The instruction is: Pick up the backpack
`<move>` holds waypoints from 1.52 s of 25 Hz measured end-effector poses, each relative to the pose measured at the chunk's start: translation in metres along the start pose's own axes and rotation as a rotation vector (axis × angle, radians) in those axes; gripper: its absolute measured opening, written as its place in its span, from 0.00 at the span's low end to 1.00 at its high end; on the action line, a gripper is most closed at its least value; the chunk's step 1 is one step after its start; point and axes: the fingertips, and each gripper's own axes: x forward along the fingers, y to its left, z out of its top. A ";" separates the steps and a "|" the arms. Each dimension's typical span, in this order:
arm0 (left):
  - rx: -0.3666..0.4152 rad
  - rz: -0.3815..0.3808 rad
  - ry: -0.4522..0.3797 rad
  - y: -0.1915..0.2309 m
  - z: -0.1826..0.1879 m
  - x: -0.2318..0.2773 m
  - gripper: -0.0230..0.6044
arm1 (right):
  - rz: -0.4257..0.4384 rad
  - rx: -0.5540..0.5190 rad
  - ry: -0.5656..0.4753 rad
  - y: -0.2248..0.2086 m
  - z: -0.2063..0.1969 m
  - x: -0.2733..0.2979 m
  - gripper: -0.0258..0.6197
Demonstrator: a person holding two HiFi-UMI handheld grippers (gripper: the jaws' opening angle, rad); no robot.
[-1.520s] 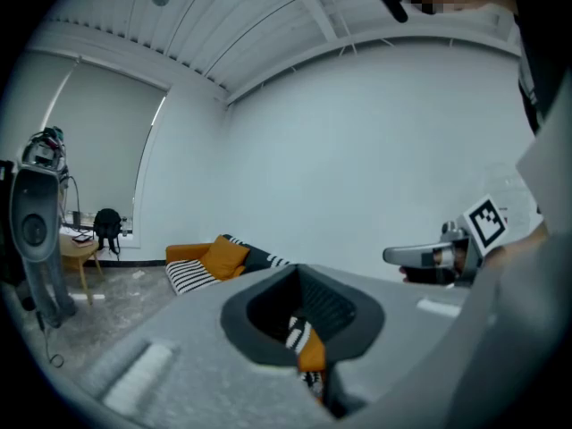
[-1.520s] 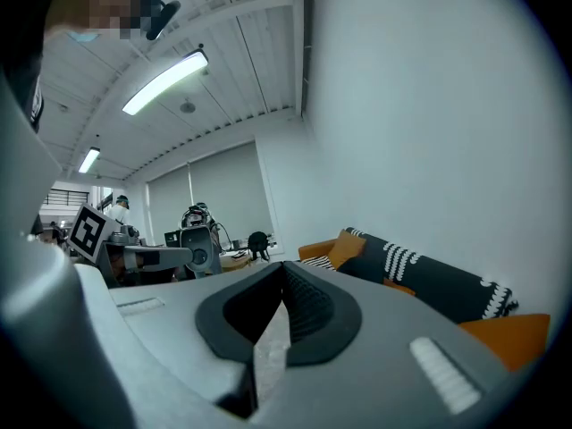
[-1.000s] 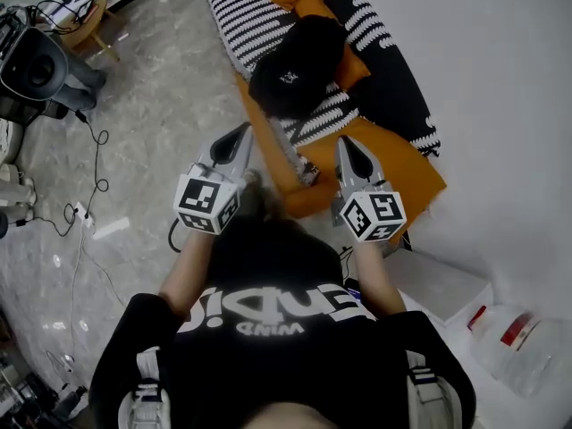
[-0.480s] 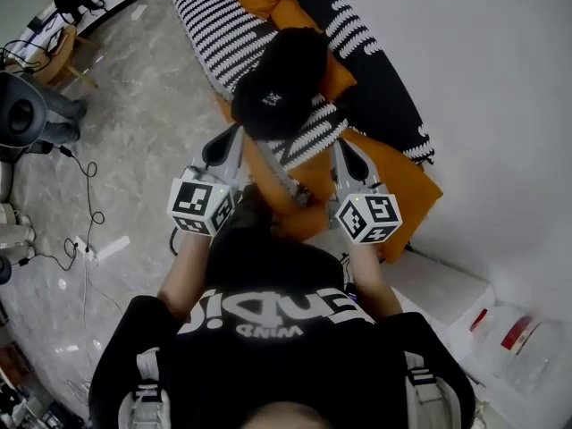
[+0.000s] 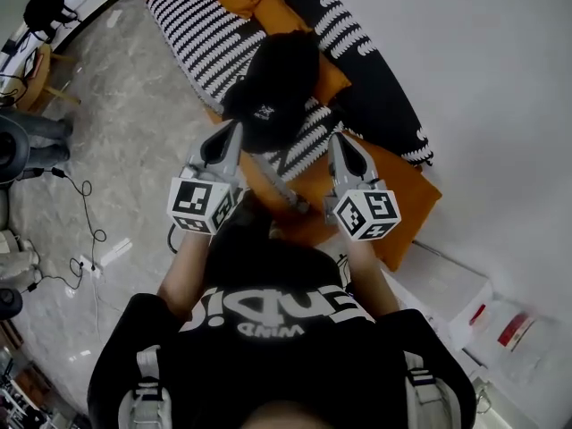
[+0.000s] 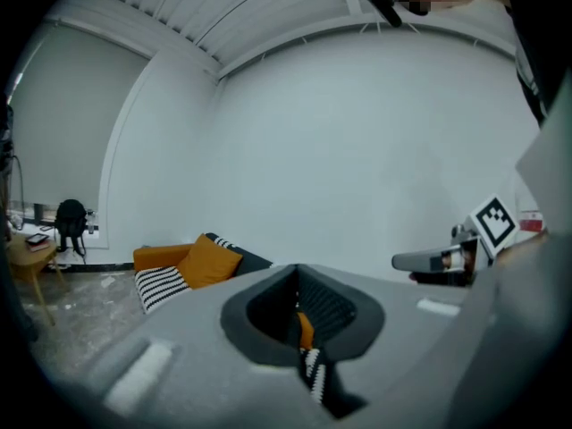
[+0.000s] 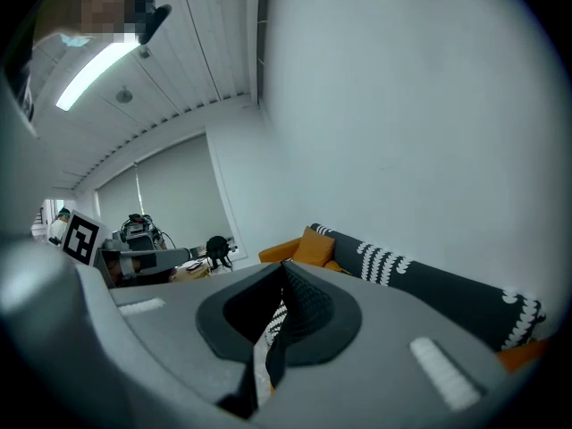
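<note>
Grey left gripper sits at the backpack's lower left, jaws pressed together on nothing. The black backpack slumps on the sofa, upper centre of the head view. At its lower right, the right gripper is likewise closed and empty. The backpack is probably soft, saggy and light. Best held by a strap or top handle, though none shows clearly.

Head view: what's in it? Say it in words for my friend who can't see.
A black backpack lies on an orange sofa with striped cushions. From above, a person aims the left gripper and right gripper toward it, both shut, holding nothing.
</note>
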 end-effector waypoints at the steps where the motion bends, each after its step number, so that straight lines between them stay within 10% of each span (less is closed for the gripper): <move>1: -0.002 -0.004 0.005 0.005 0.001 0.006 0.04 | 0.000 0.001 -0.002 0.000 0.002 0.007 0.04; 5: -0.003 0.001 0.021 0.024 0.003 0.025 0.04 | 0.007 0.000 0.002 0.000 0.008 0.032 0.12; 16: -0.037 0.000 0.084 0.069 -0.014 0.089 0.59 | 0.060 0.024 -0.004 -0.014 0.013 0.125 0.43; 38: -0.109 -0.046 0.327 0.158 -0.162 0.252 0.79 | -0.076 0.179 0.194 -0.178 -0.119 0.262 0.65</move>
